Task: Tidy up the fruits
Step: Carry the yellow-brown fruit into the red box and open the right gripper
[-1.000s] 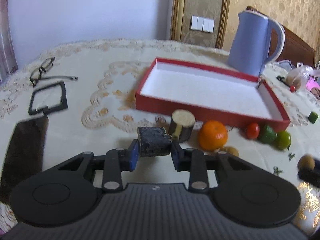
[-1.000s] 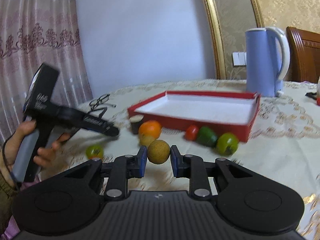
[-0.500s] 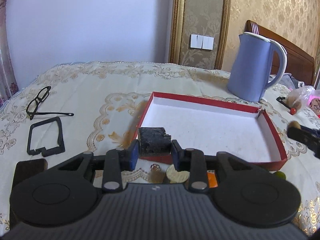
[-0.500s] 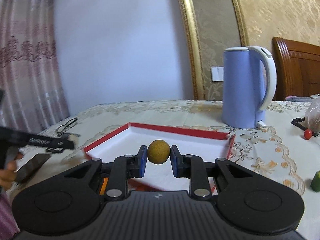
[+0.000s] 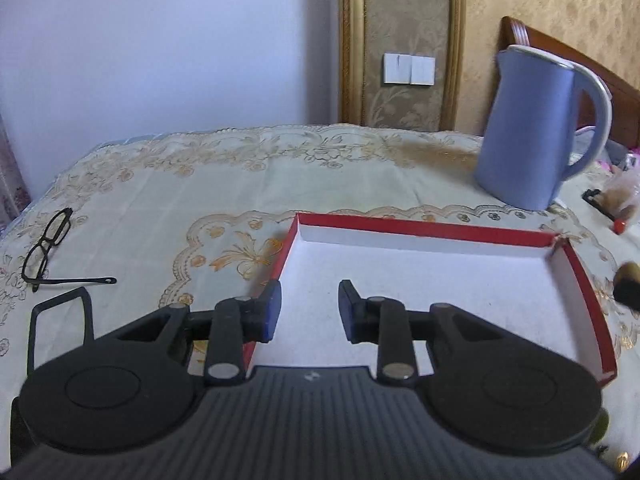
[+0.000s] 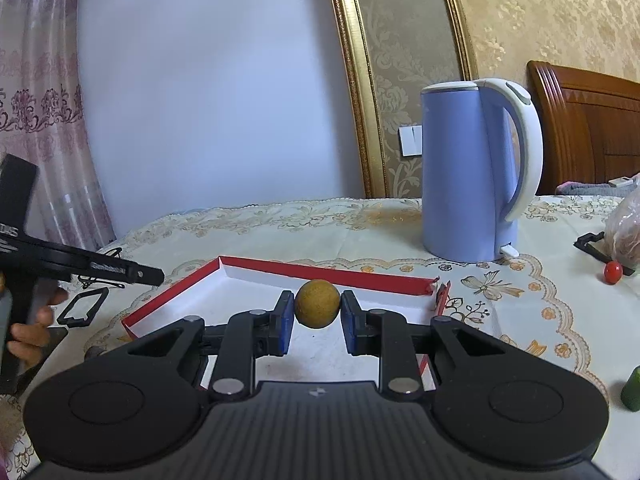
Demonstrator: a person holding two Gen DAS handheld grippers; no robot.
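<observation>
A shallow red tray with a white floor (image 5: 420, 230) lies on the table; it also shows in the right wrist view (image 6: 328, 272). My left gripper (image 5: 309, 312) is open and empty above the tray's near left corner; the dark chunk it held is out of sight. My right gripper (image 6: 316, 318) is shut on a round brown-yellow fruit (image 6: 317, 303) above the tray. It shows at the right edge of the left wrist view with the fruit (image 5: 628, 272). The left gripper shows at the left of the right wrist view (image 6: 120, 270).
A blue kettle (image 5: 532, 128) stands behind the tray. Glasses (image 5: 52, 240) and a black frame (image 5: 56, 316) lie left. A small red fruit (image 6: 613, 271), a plastic bag (image 6: 624, 228) and a green fruit (image 6: 632, 390) lie right.
My left gripper opened and the dark chunk is gone from between its fingers. Both grippers rose and moved forward over the tray. The right gripper kept its fruit.
</observation>
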